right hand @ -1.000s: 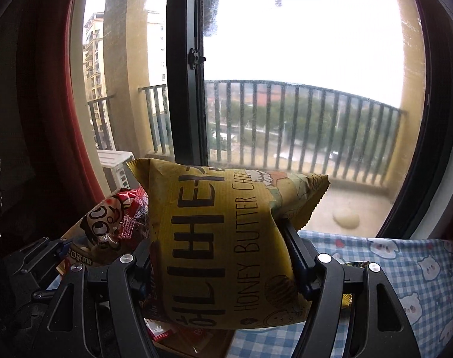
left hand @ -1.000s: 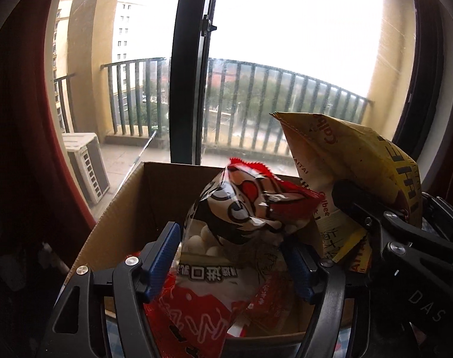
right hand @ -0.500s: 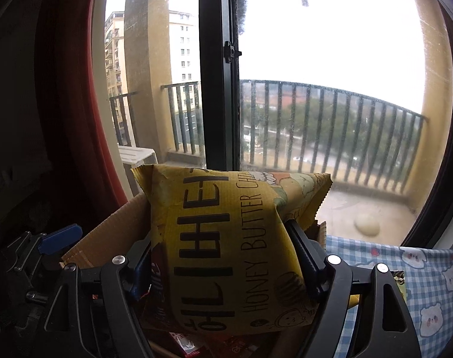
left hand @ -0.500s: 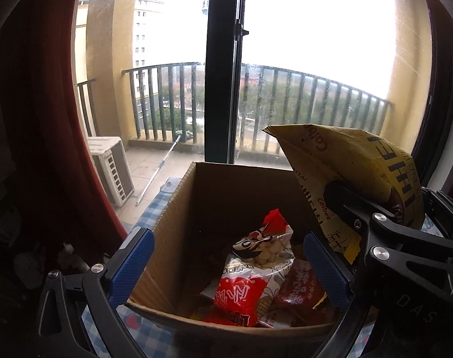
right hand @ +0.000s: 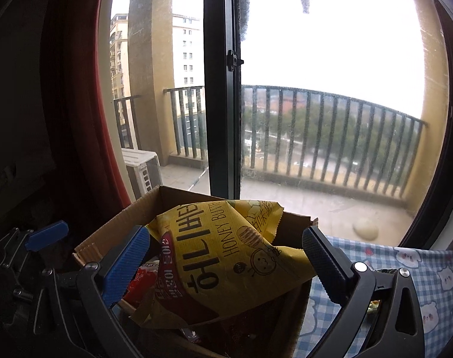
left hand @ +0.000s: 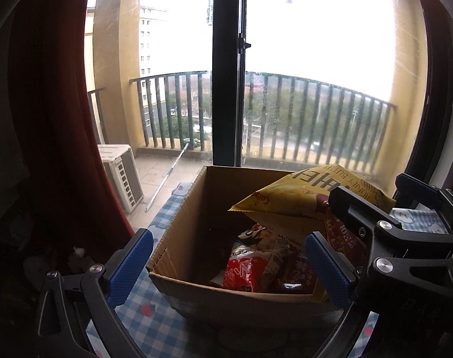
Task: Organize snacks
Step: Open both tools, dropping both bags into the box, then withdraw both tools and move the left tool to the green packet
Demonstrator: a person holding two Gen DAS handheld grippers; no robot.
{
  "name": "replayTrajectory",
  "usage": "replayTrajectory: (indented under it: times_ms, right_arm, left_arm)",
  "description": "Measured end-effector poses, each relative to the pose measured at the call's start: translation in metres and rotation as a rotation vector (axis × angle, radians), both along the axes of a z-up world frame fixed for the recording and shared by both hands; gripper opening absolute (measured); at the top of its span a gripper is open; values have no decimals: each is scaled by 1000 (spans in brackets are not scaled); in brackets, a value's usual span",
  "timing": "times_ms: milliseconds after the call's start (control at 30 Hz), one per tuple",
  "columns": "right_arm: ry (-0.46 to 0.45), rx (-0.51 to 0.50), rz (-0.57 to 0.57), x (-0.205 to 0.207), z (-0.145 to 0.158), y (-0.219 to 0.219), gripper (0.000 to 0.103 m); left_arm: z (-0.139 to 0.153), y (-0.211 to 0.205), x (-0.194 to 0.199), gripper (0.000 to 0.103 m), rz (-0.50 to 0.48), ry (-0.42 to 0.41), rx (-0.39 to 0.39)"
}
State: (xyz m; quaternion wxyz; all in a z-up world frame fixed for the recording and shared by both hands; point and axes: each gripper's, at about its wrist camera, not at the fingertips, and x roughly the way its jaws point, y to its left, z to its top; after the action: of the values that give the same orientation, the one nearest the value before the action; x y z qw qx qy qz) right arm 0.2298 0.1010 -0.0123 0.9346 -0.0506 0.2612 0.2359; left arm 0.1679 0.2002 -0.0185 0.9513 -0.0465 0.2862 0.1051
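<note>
Left gripper [left hand: 229,264] spread wide, nothing held | right gripper [right hand: 226,264] jaws apart, clear of the yellow chip bag [right hand: 226,265] | bag lies between its fingers atop red snack packs [left hand: 250,271] inside the cardboard box [left hand: 184,232] | box just ahead on checked cloth [right hand: 429,283]

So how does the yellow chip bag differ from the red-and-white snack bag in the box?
The yellow chip bag is larger and lies tilted on top, poking above the cardboard box rim; the red-and-white snack bag is smaller and sits low inside, partly under it. Both rest in the box, with neither gripper holding them.
</note>
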Motion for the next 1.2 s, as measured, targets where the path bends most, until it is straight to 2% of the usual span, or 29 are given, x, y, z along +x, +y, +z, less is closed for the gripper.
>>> replayTrajectory:
  times_ms: [367,600,700,867,1000,1067,1200]
  right_arm:
    - [-34,-16,-73,-33,8,-55,103]
    - [-14,-27,-112,-35,-3,-88,103]
    - [12,-22,-127,-29,-12,-99,103]
    - [66,-6,-151,-11,-28,-107,103]
    - [79,-15,-136,-1,-36,-104,103]
    - [86,-15,-123,2,-39,-103,103]
    - [92,-5,-99,3,-39,-105,103]
  left_arm:
    - [4,-46,-14,103,-88,-13,-29]
    - [-8,-78,2,103,-114,22,16]
    - [-17,-78,18,102,-97,48,31]
    - [-29,-65,40,103,-40,80,129]
    - [-30,-45,50,103,66,82,215]
    - [-30,-36,52,102,113,92,203]
    - [-22,-45,42,102,88,72,150]
